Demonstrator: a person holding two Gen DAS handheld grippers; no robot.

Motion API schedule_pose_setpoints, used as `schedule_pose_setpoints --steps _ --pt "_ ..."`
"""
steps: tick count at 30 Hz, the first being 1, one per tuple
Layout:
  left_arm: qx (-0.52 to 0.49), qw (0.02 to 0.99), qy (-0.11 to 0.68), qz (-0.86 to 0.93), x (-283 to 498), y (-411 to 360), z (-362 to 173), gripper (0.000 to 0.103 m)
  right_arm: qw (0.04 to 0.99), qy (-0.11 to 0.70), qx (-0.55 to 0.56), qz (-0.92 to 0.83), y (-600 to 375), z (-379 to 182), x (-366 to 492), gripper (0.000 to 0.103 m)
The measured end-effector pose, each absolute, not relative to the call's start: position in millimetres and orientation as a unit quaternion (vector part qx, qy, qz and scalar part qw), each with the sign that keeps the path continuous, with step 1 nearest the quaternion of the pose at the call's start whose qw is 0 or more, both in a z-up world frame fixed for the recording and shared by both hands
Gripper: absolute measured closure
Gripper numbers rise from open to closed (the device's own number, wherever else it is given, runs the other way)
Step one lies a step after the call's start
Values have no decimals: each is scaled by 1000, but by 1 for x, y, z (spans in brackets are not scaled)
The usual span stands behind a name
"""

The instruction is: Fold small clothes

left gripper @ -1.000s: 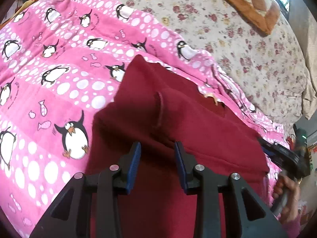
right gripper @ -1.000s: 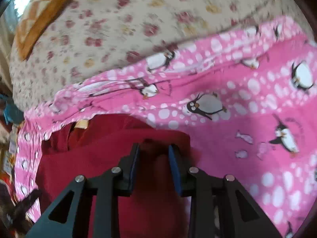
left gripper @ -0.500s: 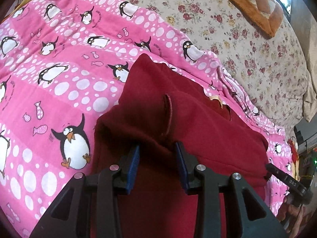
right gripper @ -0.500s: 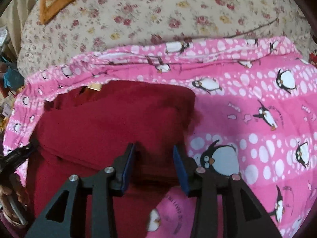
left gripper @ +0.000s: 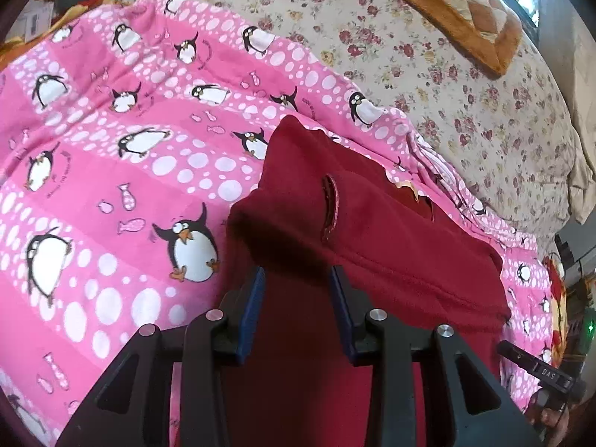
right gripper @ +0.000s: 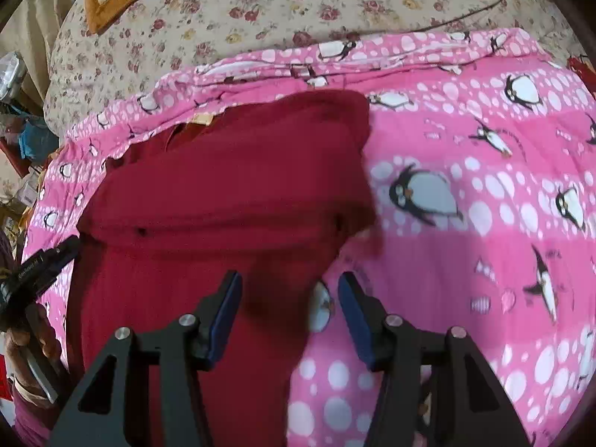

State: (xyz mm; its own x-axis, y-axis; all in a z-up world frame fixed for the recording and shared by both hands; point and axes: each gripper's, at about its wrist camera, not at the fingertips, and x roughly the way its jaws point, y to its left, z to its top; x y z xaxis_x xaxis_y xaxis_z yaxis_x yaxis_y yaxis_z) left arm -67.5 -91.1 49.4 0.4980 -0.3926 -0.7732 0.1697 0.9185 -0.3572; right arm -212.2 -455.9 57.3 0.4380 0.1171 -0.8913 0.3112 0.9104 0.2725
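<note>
The dark red garment [left gripper: 372, 246] lies on the pink penguin blanket [left gripper: 111, 171], its far part doubled back over the near part so a thick folded edge runs across it. In your left view a curved slit — a small opening with a shiny rim [left gripper: 329, 208] — sits on top of that folded layer, and a tan tag [left gripper: 406, 186] shows near the far edge. In your right view the same garment [right gripper: 231, 186] fills the left half, its right edge meeting bare blanket [right gripper: 484, 193].

Your left gripper [left gripper: 296, 298] hangs just over the near part of the garment, at the folded edge — fingers spread with red cloth showing between them, nothing pinched. Your right gripper [right gripper: 288, 303] hovers over the garment's right border, fingers wide apart, cloth under one side and blanket under the other; it grips nothing.

Each gripper shows at the edge of the other's view, with a hand [right gripper: 26, 335] on its handle.

Beyond the blanket lies a cream floral bedspread [left gripper: 428, 56], and on it an orange quilted cushion [left gripper: 458, 11]. Clutter at the frame edges is too small to make out.
</note>
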Motion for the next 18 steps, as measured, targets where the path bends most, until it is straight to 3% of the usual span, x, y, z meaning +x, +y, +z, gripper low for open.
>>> schedule_pose_setpoints --steps 18 --pt "-89 832 514 -188 -129 -62 45 88 808 566 162 8 -403 57 -282 34"
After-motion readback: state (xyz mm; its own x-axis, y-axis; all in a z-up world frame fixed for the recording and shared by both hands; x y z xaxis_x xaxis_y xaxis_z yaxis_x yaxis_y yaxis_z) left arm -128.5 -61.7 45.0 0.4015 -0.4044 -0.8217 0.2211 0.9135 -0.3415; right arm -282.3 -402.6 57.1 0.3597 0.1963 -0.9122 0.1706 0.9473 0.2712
